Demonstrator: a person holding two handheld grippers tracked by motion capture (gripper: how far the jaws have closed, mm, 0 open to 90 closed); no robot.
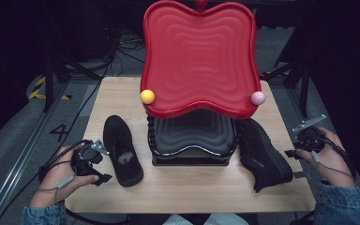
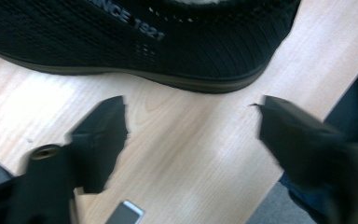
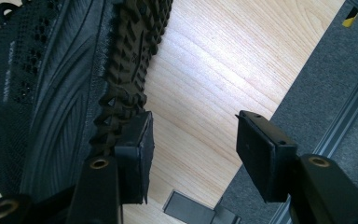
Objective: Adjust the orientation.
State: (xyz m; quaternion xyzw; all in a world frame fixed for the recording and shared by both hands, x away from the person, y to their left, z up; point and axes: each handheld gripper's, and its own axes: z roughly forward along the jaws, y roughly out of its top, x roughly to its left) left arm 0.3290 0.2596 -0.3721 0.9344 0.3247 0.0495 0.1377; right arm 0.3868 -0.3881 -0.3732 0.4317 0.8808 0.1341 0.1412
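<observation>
Left tool (image 1: 104,164) and right tool (image 1: 291,141) both gape open, seemingly gripping nothing.

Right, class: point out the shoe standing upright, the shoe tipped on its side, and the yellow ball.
Upright shoe (image 1: 122,151), high view, on its insole opening.
Tipped shoe (image 1: 264,154), high view, on its upper's side.
Yellow ball (image 1: 147,96), high view, on the ball's middle.

Inventory of the wooden table (image 1: 187,192):
- black shoes: 2, the left shoe (image 1: 122,150) upright and the right shoe (image 1: 264,157) on its side
- tiered rack (image 1: 194,140): 1, with 1 red tray (image 1: 199,56) and 1 black tray (image 1: 192,133)
- knobs: 1 yellow ball (image 1: 147,96), 1 pink ball (image 1: 258,98)
</observation>
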